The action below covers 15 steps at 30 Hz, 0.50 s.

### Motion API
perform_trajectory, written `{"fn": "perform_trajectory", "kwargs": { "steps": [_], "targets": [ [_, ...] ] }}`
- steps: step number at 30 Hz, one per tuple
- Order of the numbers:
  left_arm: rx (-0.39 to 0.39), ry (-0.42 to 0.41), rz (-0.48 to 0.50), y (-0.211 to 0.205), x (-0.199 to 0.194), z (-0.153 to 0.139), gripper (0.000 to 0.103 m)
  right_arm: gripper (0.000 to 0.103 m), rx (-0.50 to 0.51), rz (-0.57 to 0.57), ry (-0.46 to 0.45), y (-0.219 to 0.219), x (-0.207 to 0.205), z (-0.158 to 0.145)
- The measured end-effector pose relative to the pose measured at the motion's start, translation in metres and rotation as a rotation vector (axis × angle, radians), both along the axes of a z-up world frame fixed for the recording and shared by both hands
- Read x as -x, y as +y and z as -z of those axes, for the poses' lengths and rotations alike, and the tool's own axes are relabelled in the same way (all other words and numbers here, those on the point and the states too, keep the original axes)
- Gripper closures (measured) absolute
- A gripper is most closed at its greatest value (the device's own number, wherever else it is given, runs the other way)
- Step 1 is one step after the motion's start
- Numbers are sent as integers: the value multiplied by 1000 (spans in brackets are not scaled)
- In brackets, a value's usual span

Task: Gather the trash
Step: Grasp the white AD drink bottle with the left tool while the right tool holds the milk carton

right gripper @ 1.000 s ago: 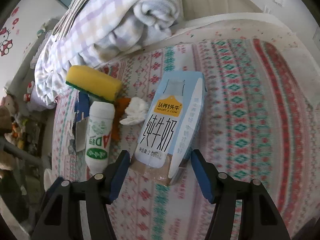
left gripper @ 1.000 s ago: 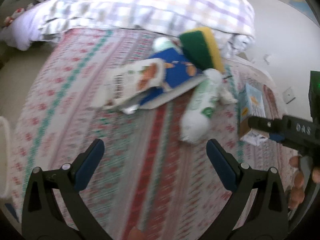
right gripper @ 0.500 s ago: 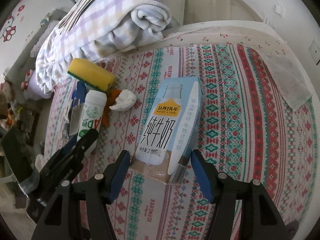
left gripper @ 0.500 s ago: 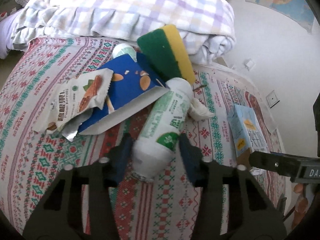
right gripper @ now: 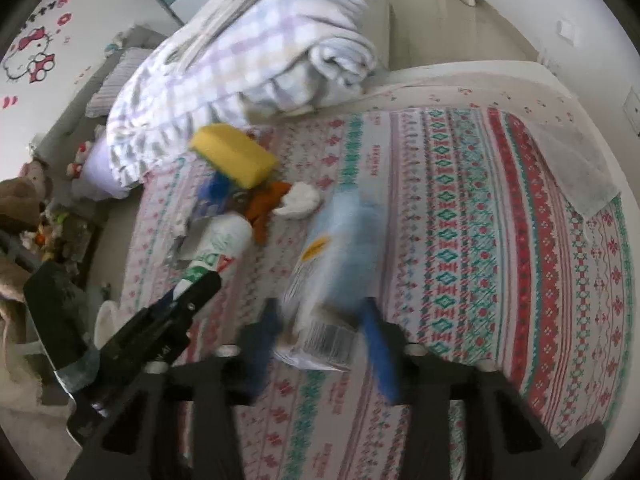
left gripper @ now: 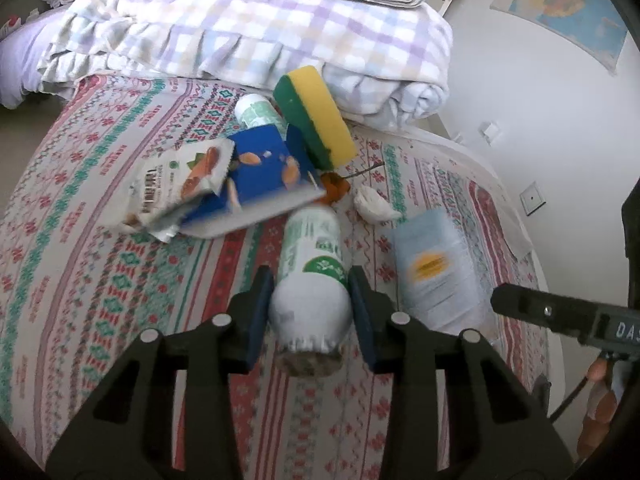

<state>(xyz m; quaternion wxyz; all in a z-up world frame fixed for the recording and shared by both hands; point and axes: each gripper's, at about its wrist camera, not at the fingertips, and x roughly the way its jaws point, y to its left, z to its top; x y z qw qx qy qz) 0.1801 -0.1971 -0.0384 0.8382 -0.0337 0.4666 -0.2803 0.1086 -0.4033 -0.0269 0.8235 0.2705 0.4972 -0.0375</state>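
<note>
A white bottle with a green label [left gripper: 312, 256] lies on the patterned bedspread [left gripper: 100, 280]. My left gripper [left gripper: 310, 292] has its jaws closing, and both blue pads press the sides of the bottle's base end. A light blue milk carton [right gripper: 340, 240] sits between the fingers of my right gripper [right gripper: 320, 320]. Its jaws are closing too, and the pads touch the carton's lower end, which is blurred. The carton [left gripper: 436, 268] lies just right of the bottle in the left wrist view. The bottle [right gripper: 224, 240] shows left of the carton in the right wrist view.
Behind the bottle lie a yellow-green sponge [left gripper: 316, 116], a blue box [left gripper: 264, 176], a snack wrapper [left gripper: 180, 180], a crumpled tissue [left gripper: 374, 204], an orange scrap [left gripper: 336, 188] and a second bottle [left gripper: 256, 110]. A folded checked blanket [left gripper: 240, 28] fills the back. White walls stand at right.
My left gripper came forward to the bottle and went from wide open to closed around it. The right gripper narrowed onto the milk carton, which now looks tilted and blurred.
</note>
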Motion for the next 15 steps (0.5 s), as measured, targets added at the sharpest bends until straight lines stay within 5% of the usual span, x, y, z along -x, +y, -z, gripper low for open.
{"fn": "perform_trajectory", "kwargs": {
  "steps": [6, 7, 9, 15],
  "targets": [
    [-69, 13, 0, 17, 14, -1, 63, 66, -14, -2, 34, 6, 7, 5],
    [-76, 16, -4, 20, 15, -2, 63, 62, -22, 2, 49, 6, 8, 9],
    [-77, 24, -18, 28, 16, -3, 63, 37, -24, 5, 77, 7, 9, 15],
    [-73, 22, -51, 53, 21, -11, 63, 35, -37, 25, 91, 15, 1, 23]
  ]
}}
